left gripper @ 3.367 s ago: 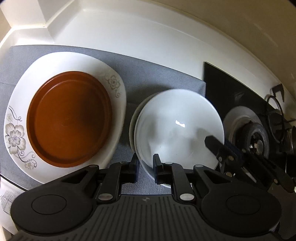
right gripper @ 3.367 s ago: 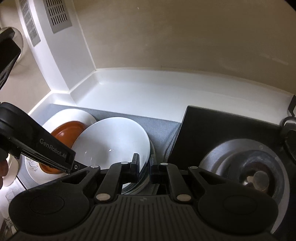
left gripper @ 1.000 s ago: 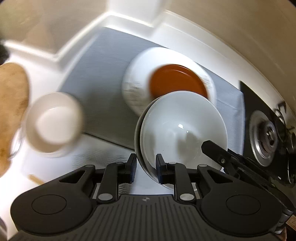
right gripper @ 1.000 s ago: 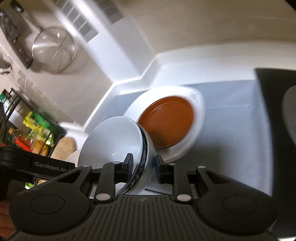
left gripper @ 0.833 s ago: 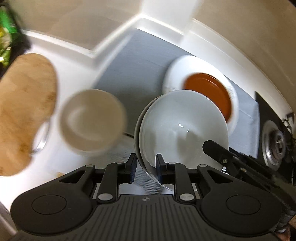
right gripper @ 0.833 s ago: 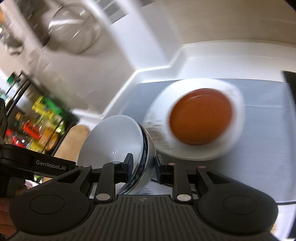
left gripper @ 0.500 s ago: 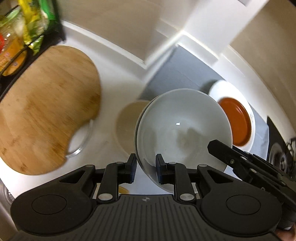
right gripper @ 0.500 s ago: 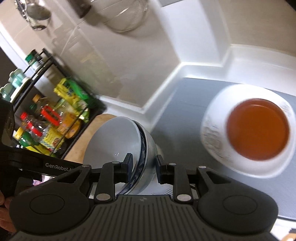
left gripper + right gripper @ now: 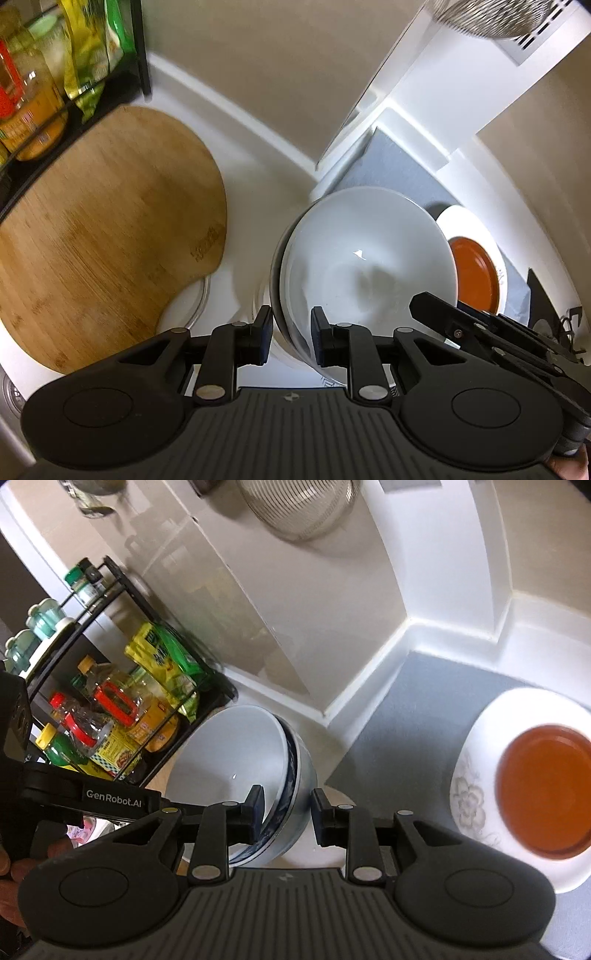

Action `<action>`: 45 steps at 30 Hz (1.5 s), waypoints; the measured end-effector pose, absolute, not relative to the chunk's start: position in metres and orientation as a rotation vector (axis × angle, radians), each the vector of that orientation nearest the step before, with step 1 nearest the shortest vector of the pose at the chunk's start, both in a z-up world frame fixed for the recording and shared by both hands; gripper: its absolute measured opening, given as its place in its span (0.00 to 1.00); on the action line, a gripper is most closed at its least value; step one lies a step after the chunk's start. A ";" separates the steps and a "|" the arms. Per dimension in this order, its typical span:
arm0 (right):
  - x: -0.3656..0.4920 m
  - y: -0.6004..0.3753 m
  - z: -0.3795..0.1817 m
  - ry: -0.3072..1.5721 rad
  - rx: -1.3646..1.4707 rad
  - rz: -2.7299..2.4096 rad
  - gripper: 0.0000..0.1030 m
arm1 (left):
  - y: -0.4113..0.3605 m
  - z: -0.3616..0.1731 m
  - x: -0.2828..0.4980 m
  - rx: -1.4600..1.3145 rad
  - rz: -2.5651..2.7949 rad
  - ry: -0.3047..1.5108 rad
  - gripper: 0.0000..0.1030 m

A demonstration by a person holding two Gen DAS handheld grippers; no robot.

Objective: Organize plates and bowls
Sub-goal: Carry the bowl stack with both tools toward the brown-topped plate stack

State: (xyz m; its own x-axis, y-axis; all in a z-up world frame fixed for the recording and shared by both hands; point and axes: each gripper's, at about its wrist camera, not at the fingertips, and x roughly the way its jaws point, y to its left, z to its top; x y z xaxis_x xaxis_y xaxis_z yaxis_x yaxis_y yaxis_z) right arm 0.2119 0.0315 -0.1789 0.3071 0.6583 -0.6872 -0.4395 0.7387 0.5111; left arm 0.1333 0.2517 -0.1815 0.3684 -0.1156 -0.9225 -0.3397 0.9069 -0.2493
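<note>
A stack of two white bowls (image 9: 365, 266) is held in the air between both grippers; it also shows in the right wrist view (image 9: 243, 771), where the lower bowl has a blue rim. My left gripper (image 9: 291, 334) is shut on the stack's near rim. My right gripper (image 9: 284, 812) is shut on the opposite rim. A cream bowl (image 9: 264, 299) stands on the counter just under the stack, mostly hidden. A brown plate (image 9: 546, 790) lies on a white flowered plate (image 9: 469, 797) on the grey mat (image 9: 399, 716).
A round wooden board (image 9: 99, 229) lies on the white counter at left. A black rack with bottles and packets (image 9: 110, 709) stands by the wall. A metal strainer (image 9: 295, 506) hangs above. A stove (image 9: 554, 310) is at far right.
Both grippers have carried the bowl stack left, off the grey mat and away from the plates, to above the cream bowl beside the wooden board. Their grip has not changed.
</note>
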 end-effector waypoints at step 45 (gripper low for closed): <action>0.205 -0.014 -0.266 1.181 0.568 0.731 0.83 | 0.265 -0.265 0.144 -0.528 0.115 1.204 0.41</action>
